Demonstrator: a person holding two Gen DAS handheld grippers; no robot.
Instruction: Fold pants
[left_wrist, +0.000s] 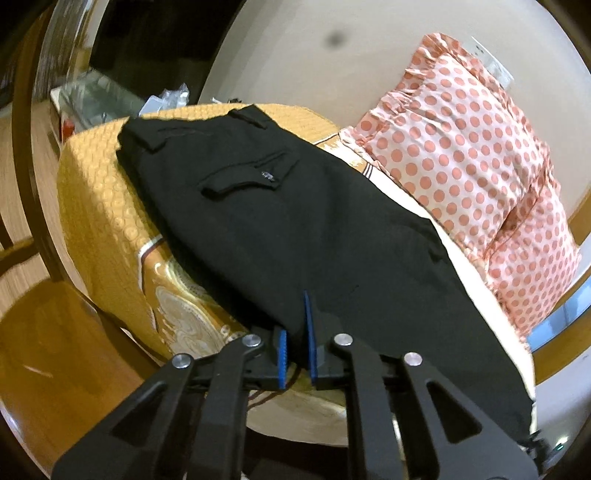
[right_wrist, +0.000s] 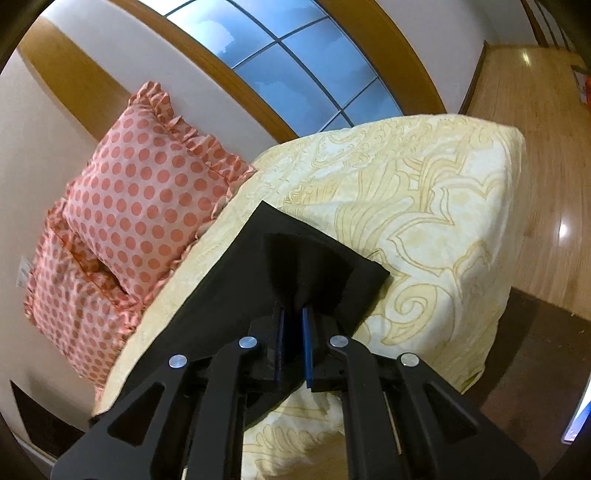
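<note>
Black pants lie along the bed, waistband and back pocket at the far end in the left wrist view. My left gripper is shut on the near edge of the pants, blue pads pinching the cloth. In the right wrist view the leg end of the pants lies on the cream bedspread. My right gripper is shut on a bunched fold of that leg end, lifted a little off the bed.
Two pink polka-dot pillows lean on the wall beside the pants. The bed's golden cover drops off at its edge to a wooden floor. A window is behind the bed.
</note>
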